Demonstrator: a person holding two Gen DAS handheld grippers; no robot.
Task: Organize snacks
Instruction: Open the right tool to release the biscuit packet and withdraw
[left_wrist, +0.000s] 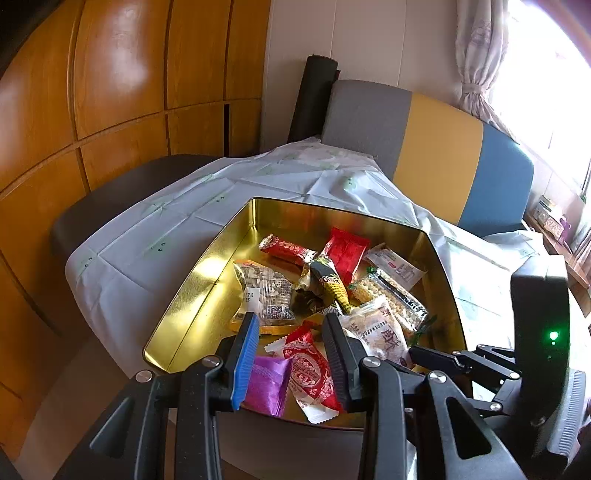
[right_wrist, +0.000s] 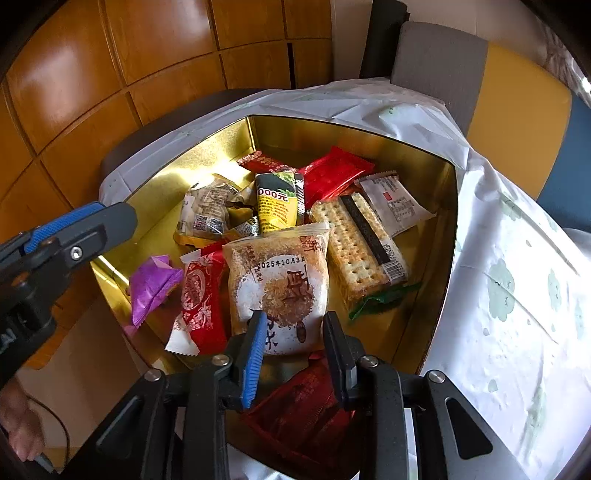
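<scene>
Everything sits in the gold hexagonal metal tin (left_wrist: 207, 273), which rests on a worktop under a white plastic sheet with pale green prints (left_wrist: 177, 218).

The left wrist view looks down on the near end of the tin: a purple foil candy packet (left_wrist: 266, 384) and a red-and-white patterned candy wrapper (left_wrist: 308, 373) lie by the near wall, right under the left gripper (left_wrist: 290, 350). Its fingers stand parted with nothing pinched, as far as I can tell. This view also catches a grey, yellow and blue striped sofa back (left_wrist: 436, 144) beyond the tin, and the right gripper's body on the tin's right side.

The right wrist view shows stuff the other one hides. The right gripper (right_wrist: 293, 341) has a dark red foil snack packet (right_wrist: 303, 410) between its fingers, just outside the tin's near wall, and the fingers look closed on it. That packet isn't visible from the left camera at all. You also get the clear-wrapped round rice cake with brown printing (right_wrist: 280, 280) full on: its long axis runs from the near wall toward the tin's middle, sealed end pointing away from the near wall. Beside it, toward the right wall, the clear sleeve of square crackers (right_wrist: 354, 247) lies about parallel, tilted a bit rightward at its near end. The yellow-and-black printed sachet (right_wrist: 277, 206) sits just beyond the rice cake, deeper into the tin, also lengthwise.
</scene>
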